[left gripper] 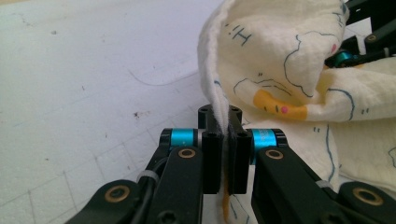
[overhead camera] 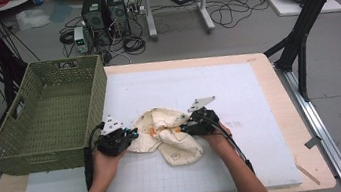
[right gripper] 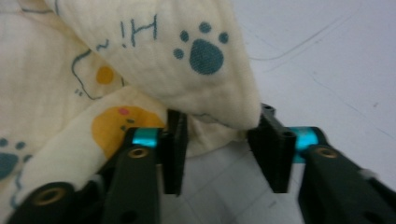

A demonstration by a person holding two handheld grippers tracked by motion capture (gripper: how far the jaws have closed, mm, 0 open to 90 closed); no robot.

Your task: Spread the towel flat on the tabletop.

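Even bright light, soft shadows; right gripper view blurred, foreground defocused.

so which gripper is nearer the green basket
Left. The left gripper sits just beside the green wicker basket, clamped on the cream cloth; the right gripper is across the cloth.

Pale wooden bench (overhead camera: pixel 283 125). White gridded mat (overhead camera: pixel 242 116) covers most of it. Green woven basket (overhead camera: pixel 50 118) at left edge; crumpled cream printed cloth (overhead camera: pixel 171 136) on mat.
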